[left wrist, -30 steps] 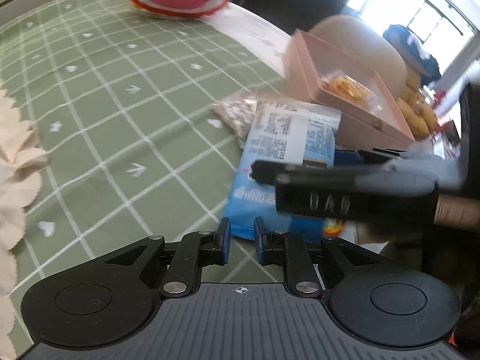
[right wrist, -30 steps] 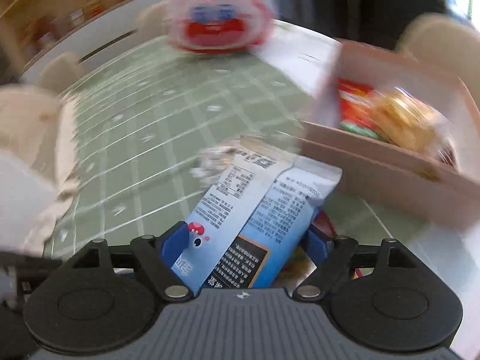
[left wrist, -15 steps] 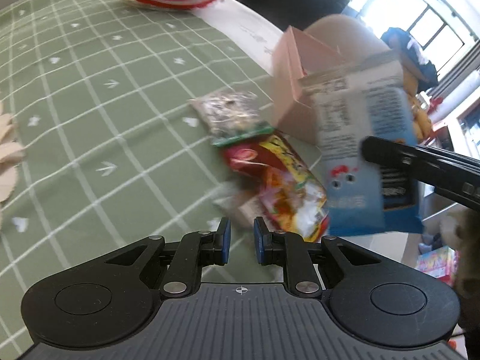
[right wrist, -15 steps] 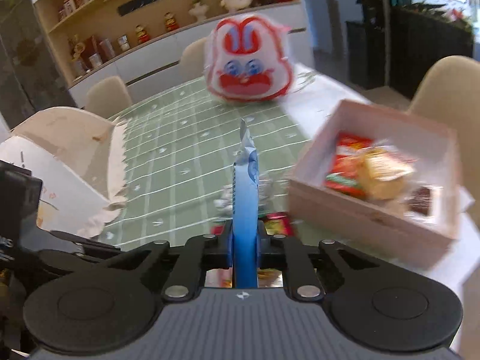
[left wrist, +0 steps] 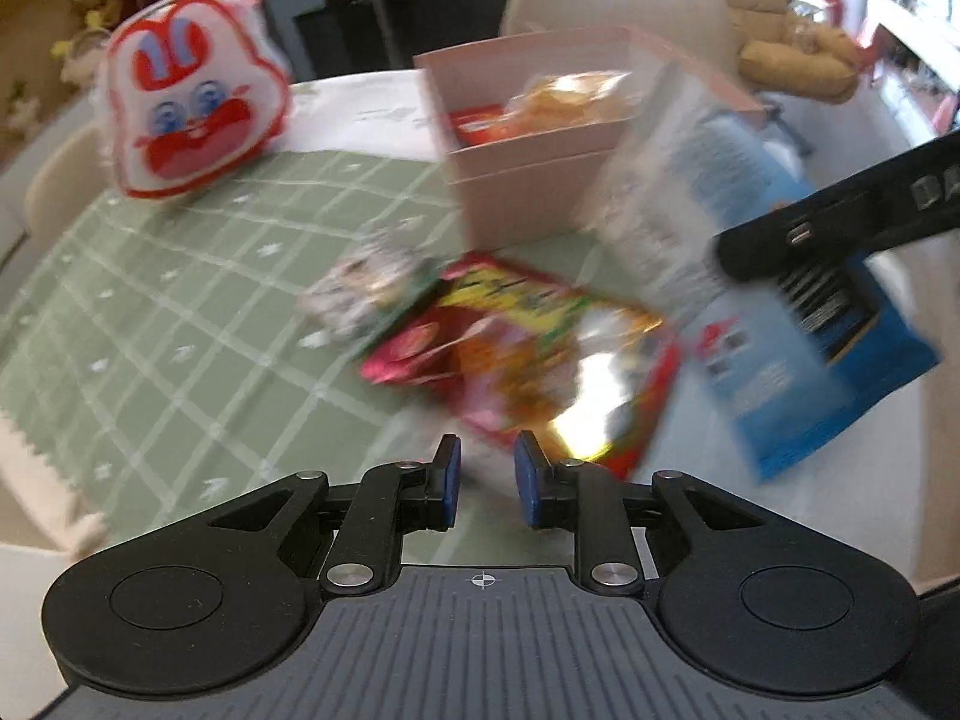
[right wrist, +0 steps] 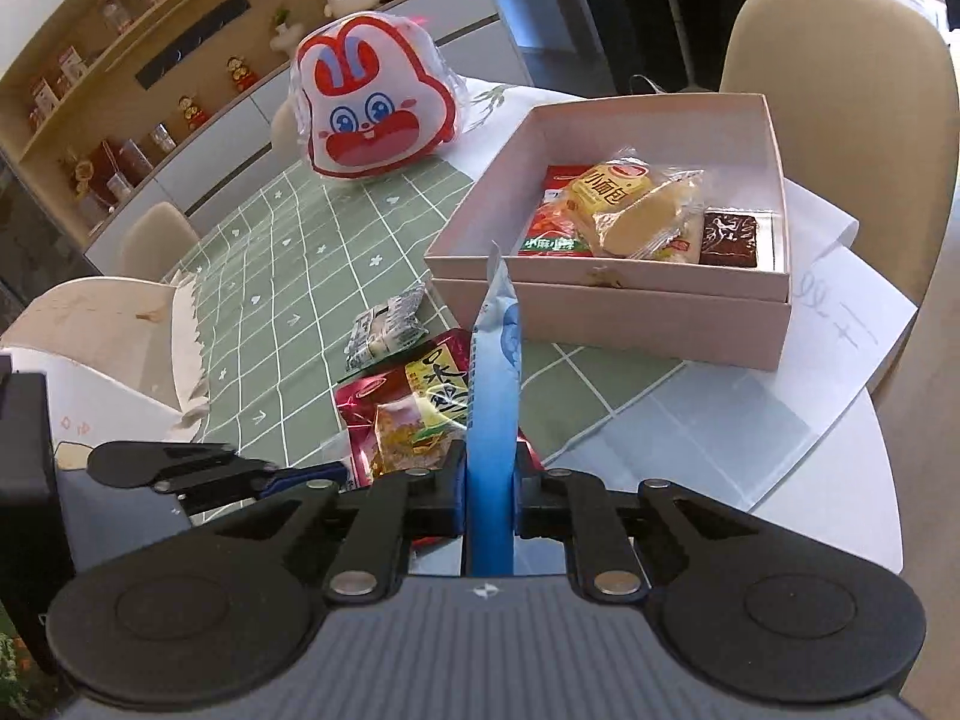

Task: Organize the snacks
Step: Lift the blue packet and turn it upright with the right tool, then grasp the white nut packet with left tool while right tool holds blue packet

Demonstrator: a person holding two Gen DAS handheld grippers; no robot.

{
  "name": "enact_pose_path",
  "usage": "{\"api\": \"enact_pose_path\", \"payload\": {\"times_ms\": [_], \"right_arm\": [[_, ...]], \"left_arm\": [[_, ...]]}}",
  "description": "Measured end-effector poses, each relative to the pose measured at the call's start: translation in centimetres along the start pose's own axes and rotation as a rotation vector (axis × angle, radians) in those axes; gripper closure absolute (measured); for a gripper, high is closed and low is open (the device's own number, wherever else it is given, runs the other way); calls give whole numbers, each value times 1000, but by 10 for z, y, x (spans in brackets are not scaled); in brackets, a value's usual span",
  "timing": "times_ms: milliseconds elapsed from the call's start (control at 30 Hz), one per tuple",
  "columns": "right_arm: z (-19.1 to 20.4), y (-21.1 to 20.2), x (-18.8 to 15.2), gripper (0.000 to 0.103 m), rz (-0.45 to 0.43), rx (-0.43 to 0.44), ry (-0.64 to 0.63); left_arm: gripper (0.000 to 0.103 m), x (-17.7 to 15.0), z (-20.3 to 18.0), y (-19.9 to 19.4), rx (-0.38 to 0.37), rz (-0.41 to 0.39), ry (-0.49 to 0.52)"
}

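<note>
The pink box (right wrist: 606,300) stands open-topped at the far right of the table, its near wall facing both grippers. Inside, a yellow bread packet (right wrist: 624,210), a red-and-green packet (right wrist: 555,222) and a dark brown packet (right wrist: 729,237) fill the near half; the far half of the floor is bare. Between the box and the grippers, a red snack bag (right wrist: 414,414) and a small silver packet (right wrist: 387,330) lie on the green checked cloth (right wrist: 270,276), just beside each other. The rabbit-face bag (right wrist: 375,99) stands upright farther back, well apart from the box. A white torn-edged carton (right wrist: 96,342) blocks the left side. The cloth between carton and packets lies open.
</note>
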State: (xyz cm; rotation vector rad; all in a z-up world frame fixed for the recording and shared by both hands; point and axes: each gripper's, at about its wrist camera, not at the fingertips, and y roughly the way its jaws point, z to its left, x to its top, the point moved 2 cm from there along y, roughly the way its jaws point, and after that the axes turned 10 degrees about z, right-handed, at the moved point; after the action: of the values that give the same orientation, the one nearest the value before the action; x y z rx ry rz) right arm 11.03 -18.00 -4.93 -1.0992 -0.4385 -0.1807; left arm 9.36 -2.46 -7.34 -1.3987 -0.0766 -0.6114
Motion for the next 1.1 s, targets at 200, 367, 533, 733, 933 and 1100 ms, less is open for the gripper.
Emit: {"api": "enact_pose_path", "payload": {"times_ms": [200,367,533,733,933,1100], "right_arm": [[7,-1,2,89,-14,8,-30],[18,8,9,89,-18,-15,-72],[21,16,11,89,-6,-42,-82],[17,17,8,89,-14,-62,-65],[14,21,10,89,2,-45,-50],[11,29,9,88,31,-39,-41]], "left_arm": [[80,14,83,1,-286,1,-379],[79,80,107,4,-320,-140,-473],[76,105,67,33,-177,-85,-214],[71,51,68,36,-13,-87,-43],[72,35,117,29,-94,-79,-274],[70,48,115,39,-142,-35,-275]]}}
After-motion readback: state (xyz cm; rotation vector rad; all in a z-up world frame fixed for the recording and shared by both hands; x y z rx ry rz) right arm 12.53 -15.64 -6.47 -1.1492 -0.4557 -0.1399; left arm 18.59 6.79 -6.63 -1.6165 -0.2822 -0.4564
